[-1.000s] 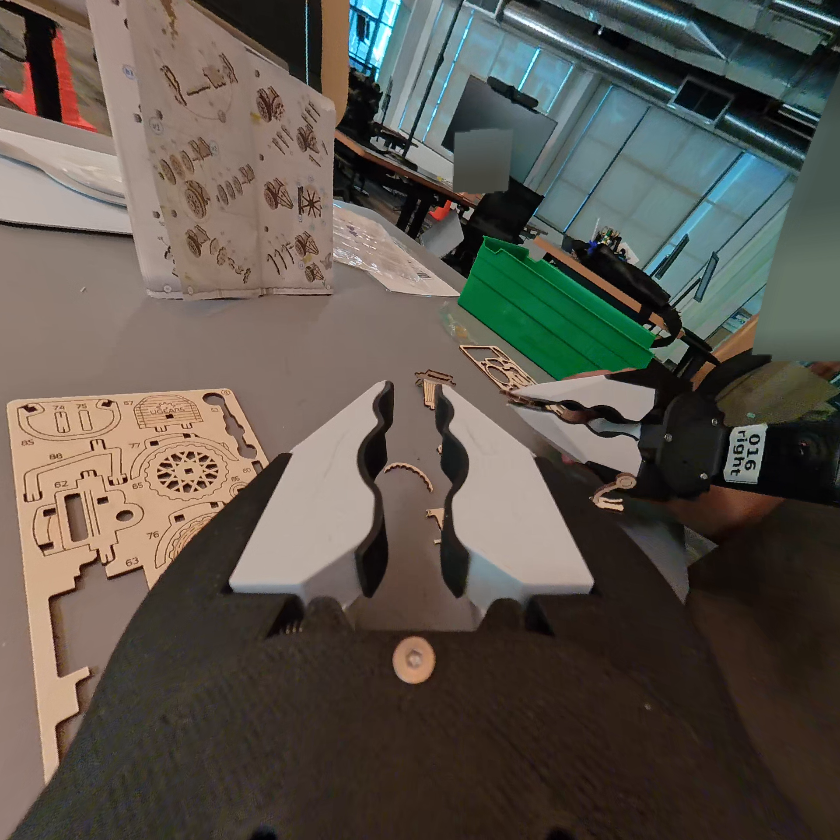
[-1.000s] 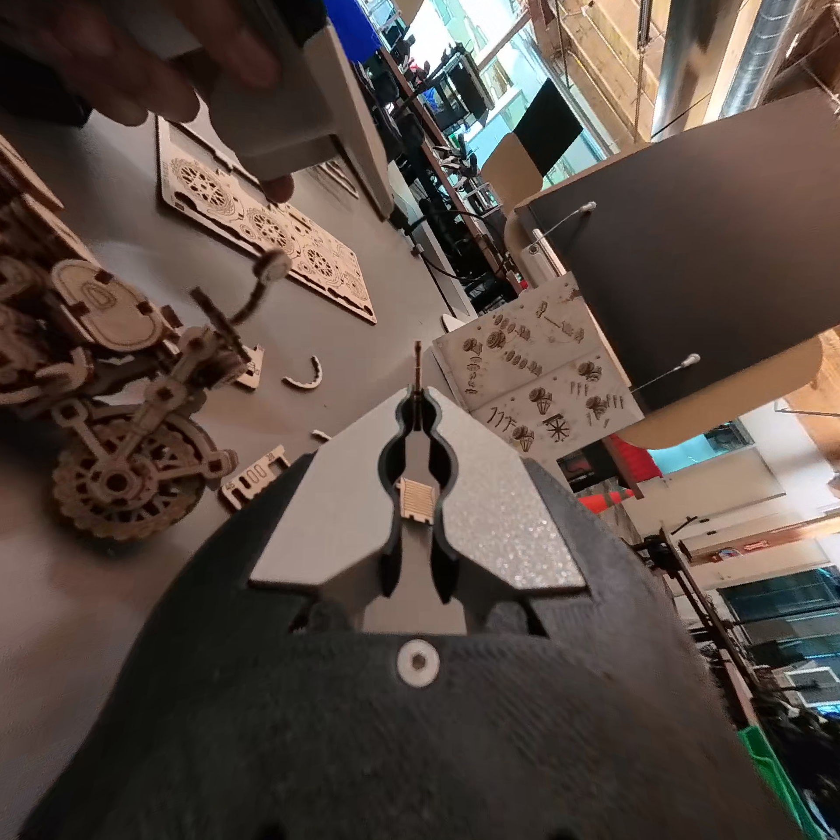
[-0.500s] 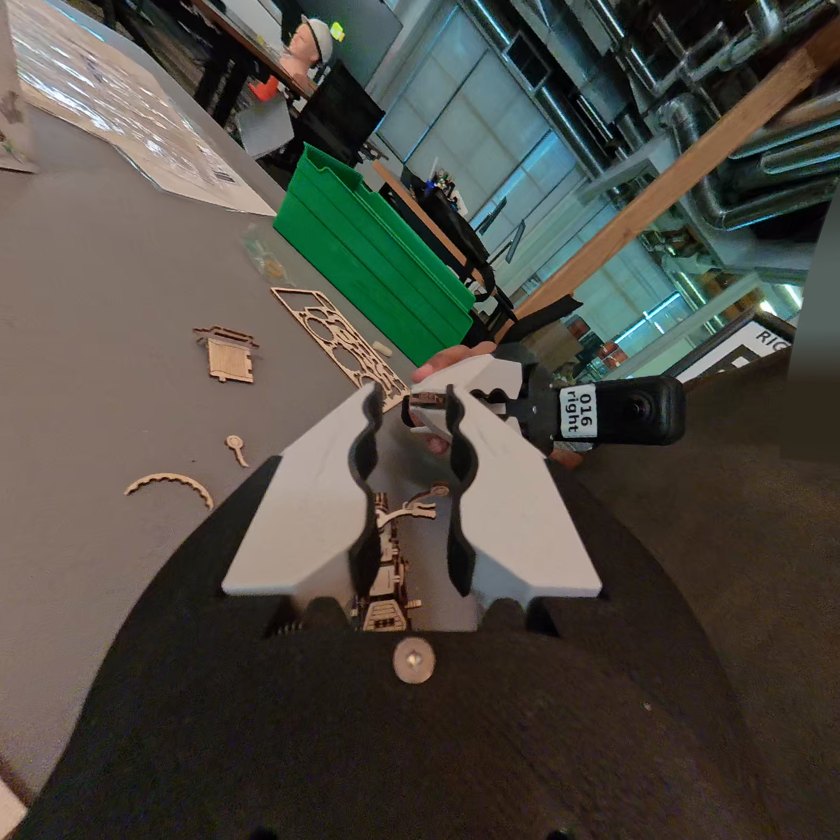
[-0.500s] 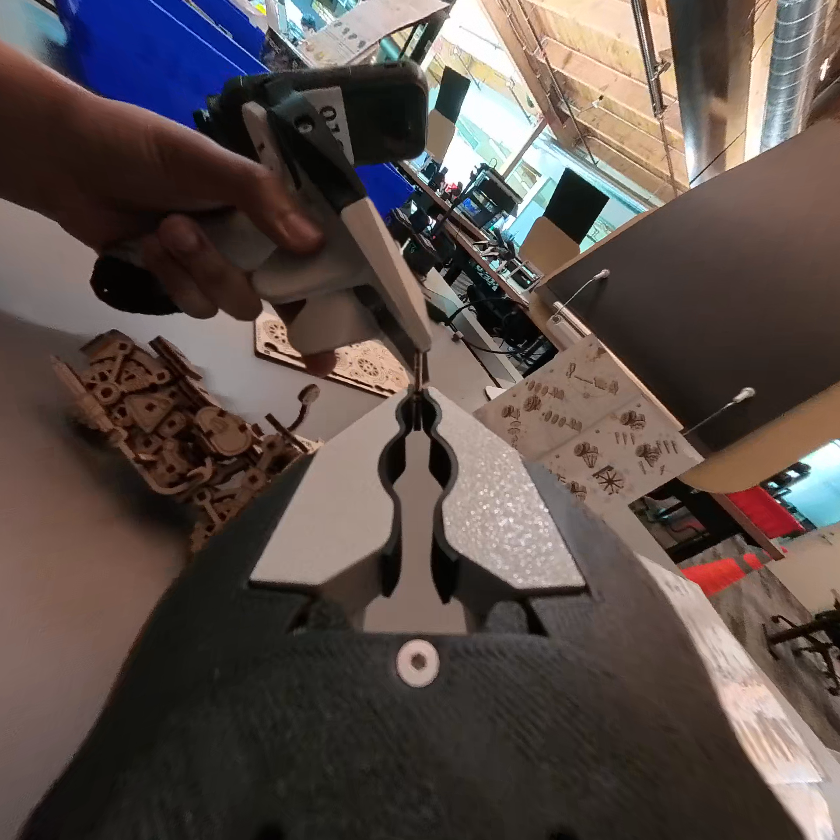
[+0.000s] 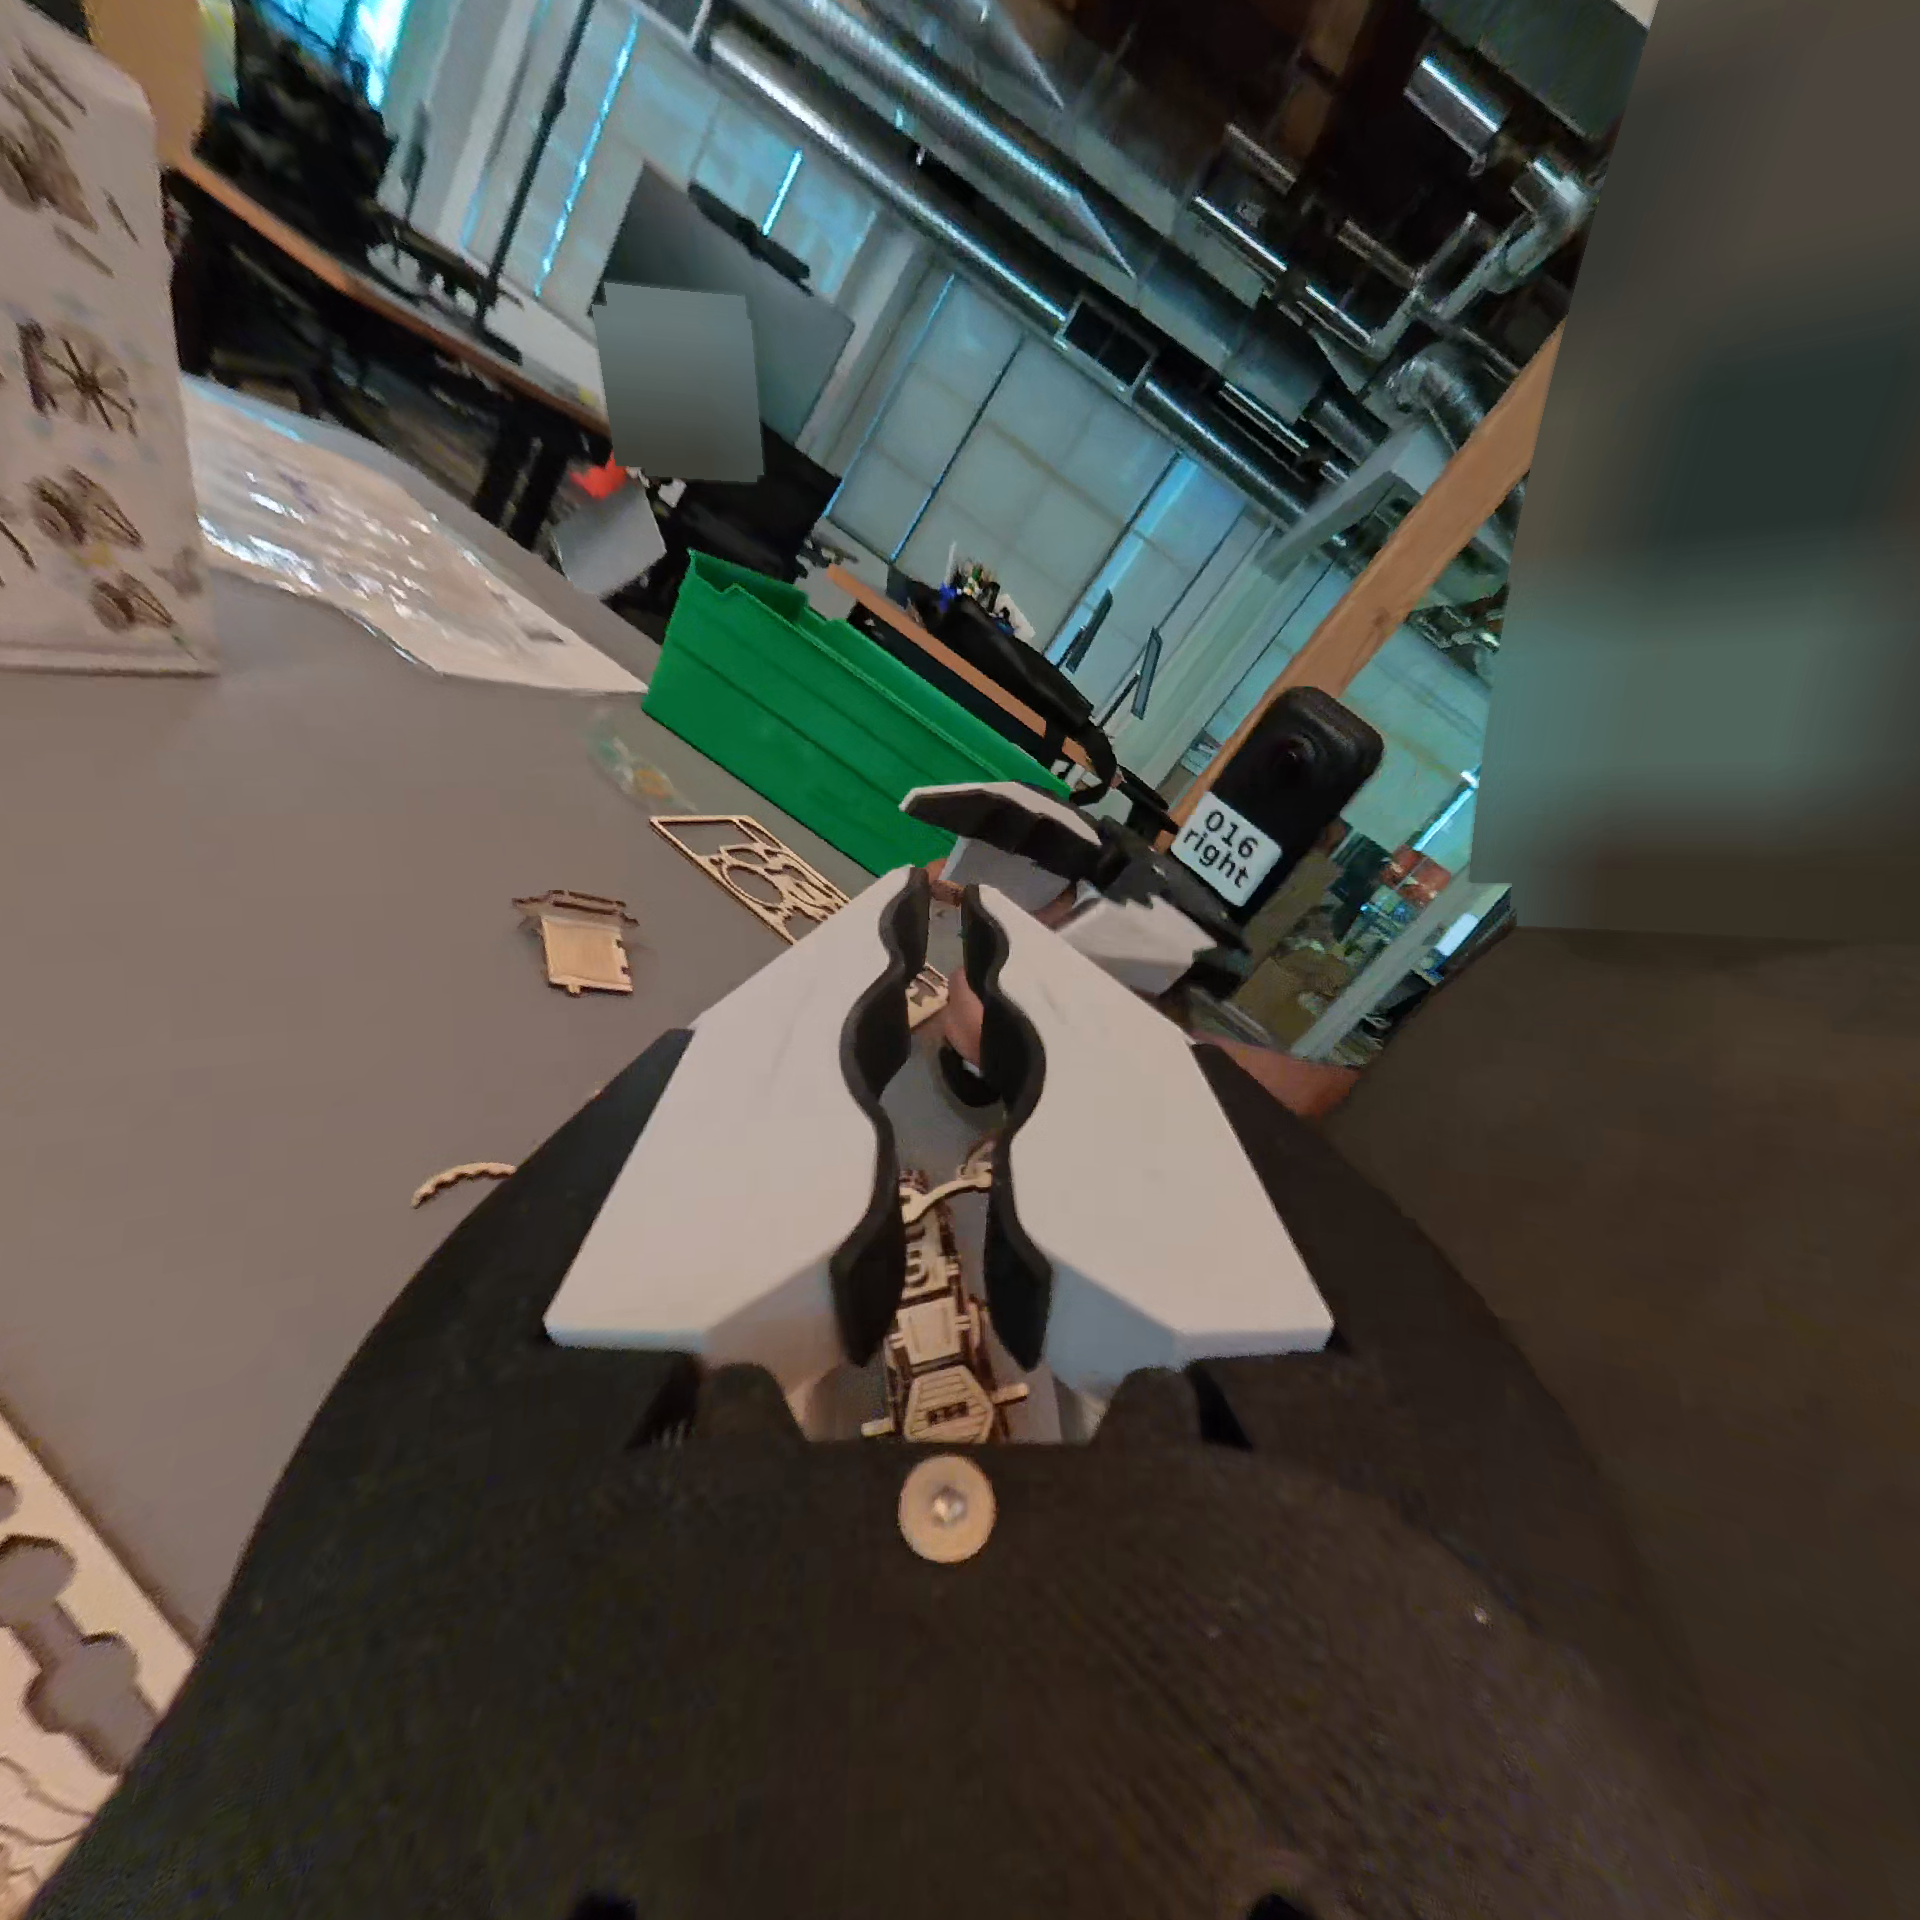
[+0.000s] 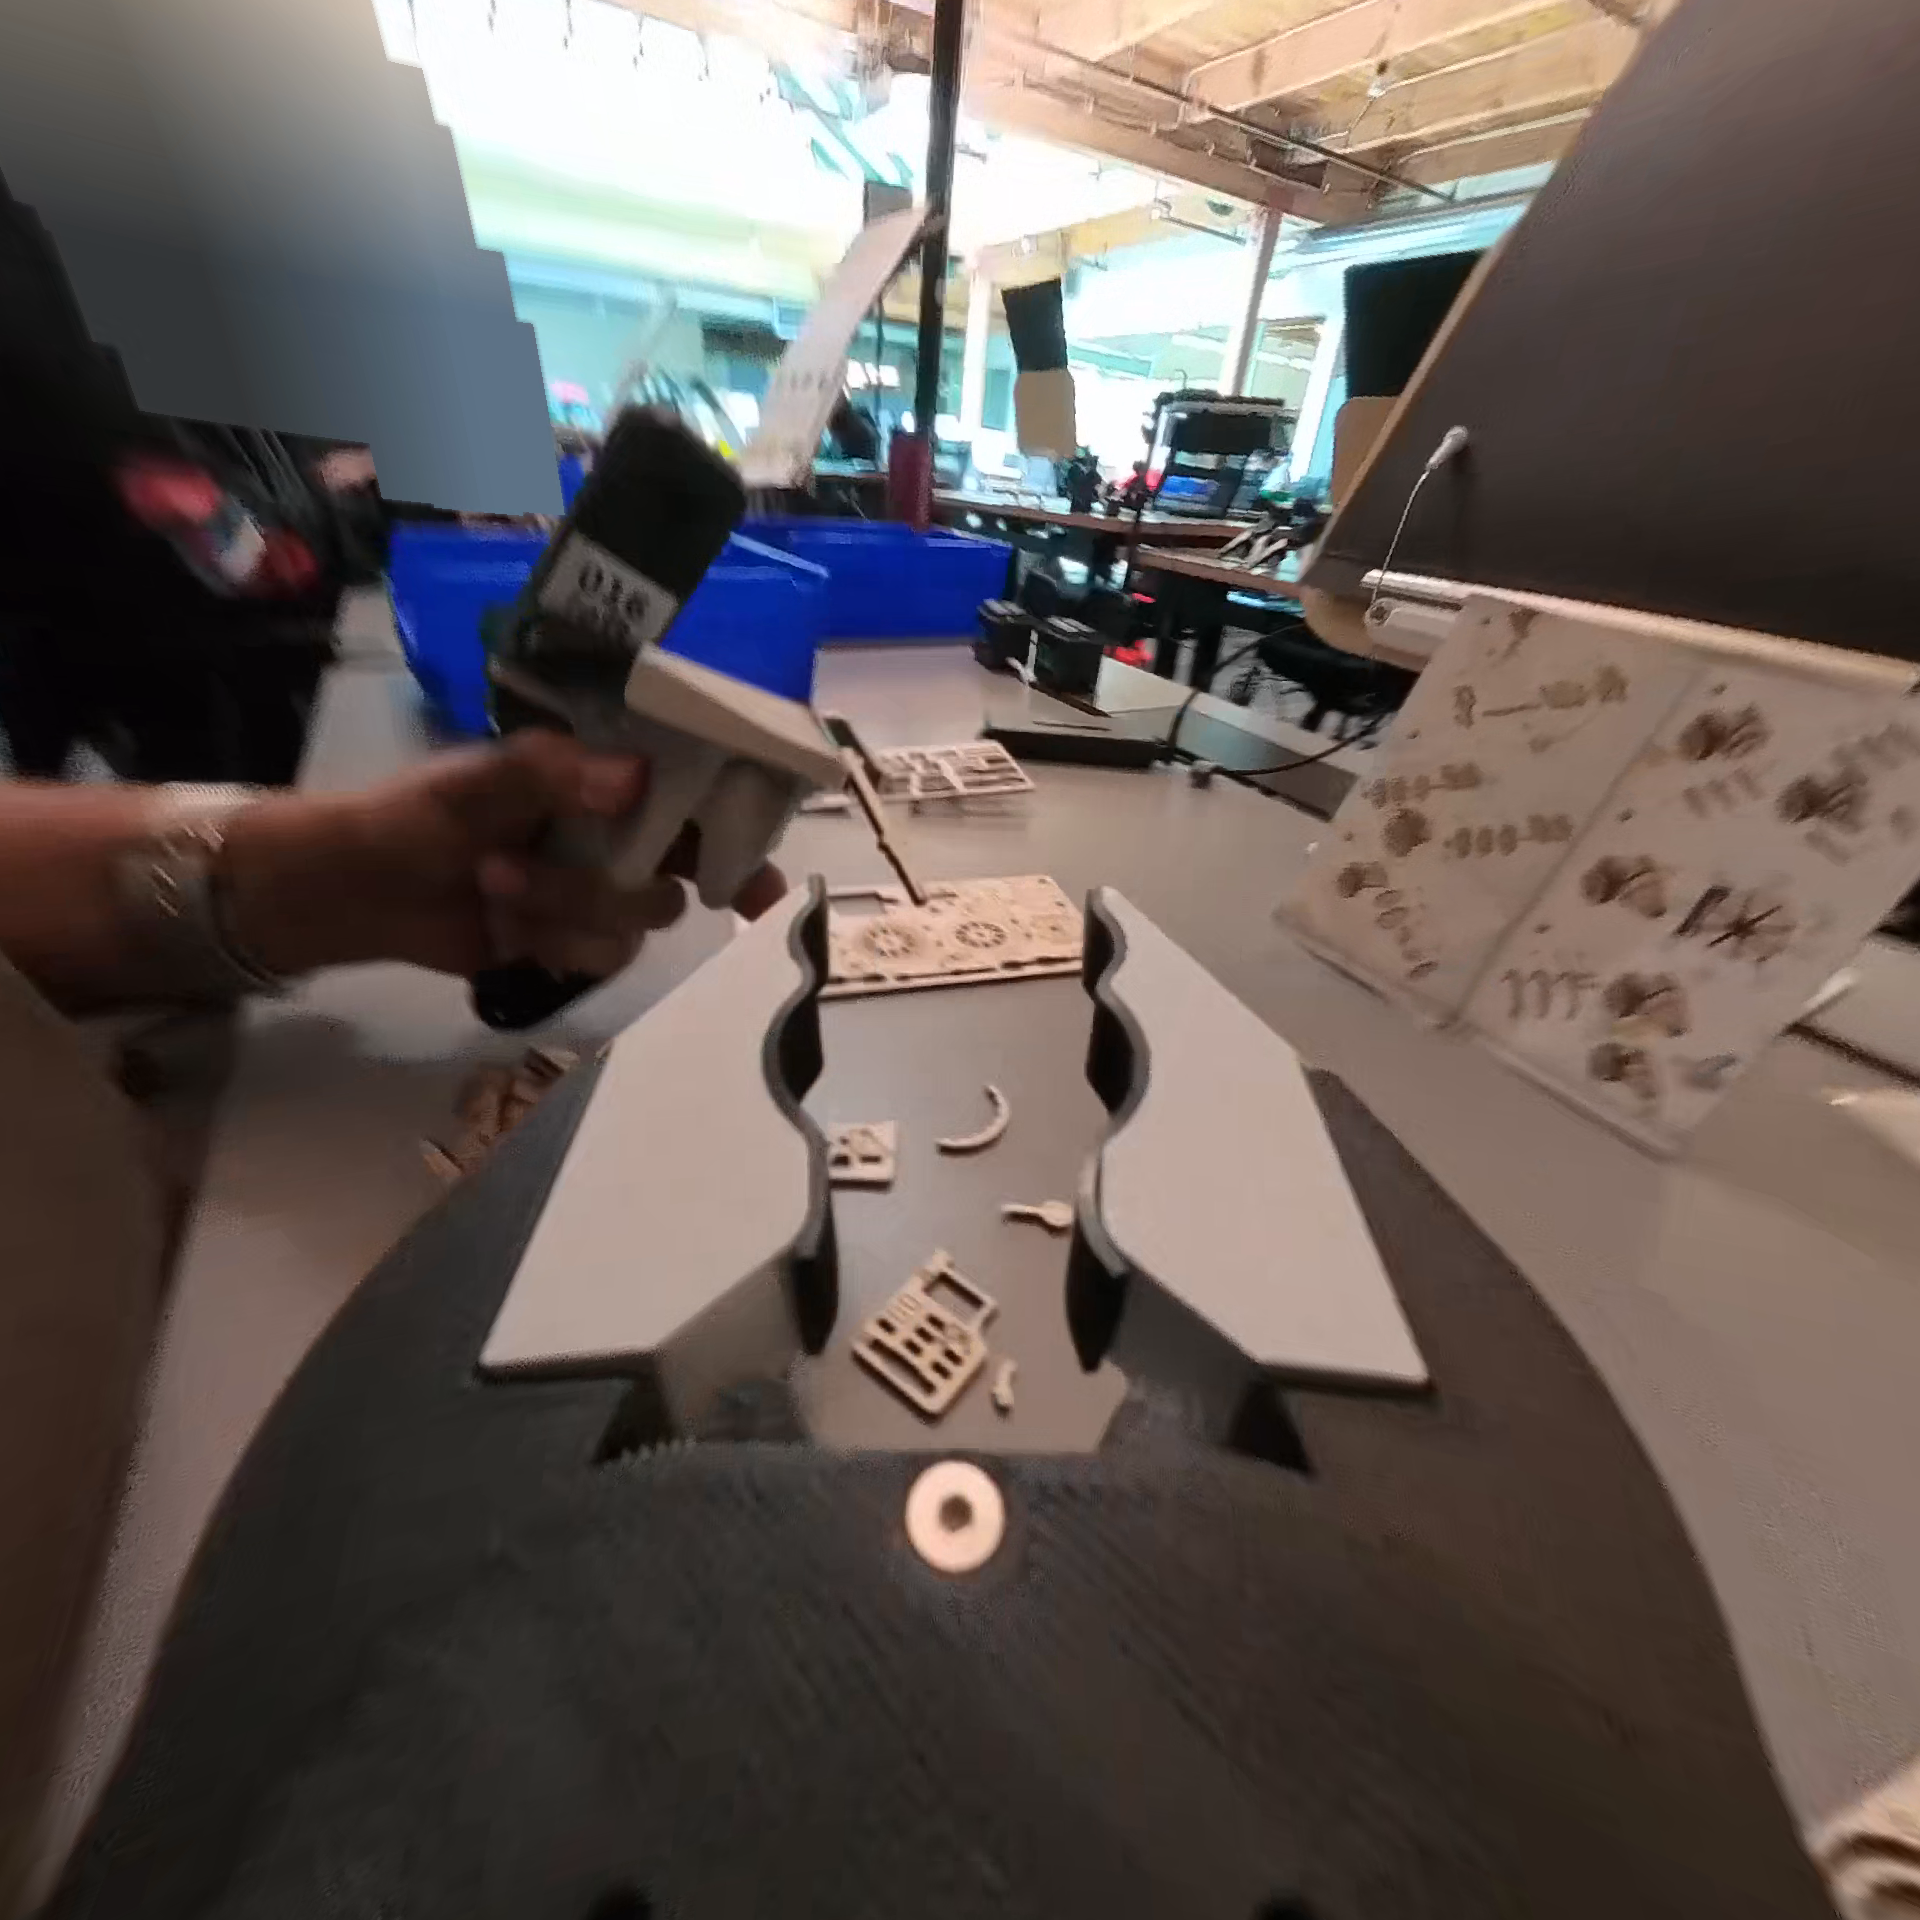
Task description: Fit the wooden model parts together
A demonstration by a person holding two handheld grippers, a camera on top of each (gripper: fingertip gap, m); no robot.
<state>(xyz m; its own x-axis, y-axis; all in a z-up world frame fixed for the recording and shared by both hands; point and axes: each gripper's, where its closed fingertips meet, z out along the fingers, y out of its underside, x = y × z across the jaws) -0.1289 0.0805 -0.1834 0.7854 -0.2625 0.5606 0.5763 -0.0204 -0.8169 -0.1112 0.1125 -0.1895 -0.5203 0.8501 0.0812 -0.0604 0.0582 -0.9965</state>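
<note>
My left gripper is nearly shut, its tips close together. In the right wrist view a hand holds it, and a thin wooden part sticks out of its tips, pointing down at a cut wooden sheet. Below the left fingers lies the partly built wooden model. My right gripper is wide open and empty above loose parts: a grid piece, a curved piece and a small key-shaped piece. The right gripper also shows in the left wrist view, just beyond the left tips.
A green bin stands at the table's far edge, blue bins at another side. An upright instruction sheet stands to the right. A square wooden piece, an arc piece and an emptied sheet frame lie on the grey table. Left tips to right tips: about 5 cm. My right tips are roughly 12 cm from the grid piece.
The right gripper, shut on the thin wooden part before, has opened and drawn back. The part now sits in the left gripper, which has closed. Both views have swung.
</note>
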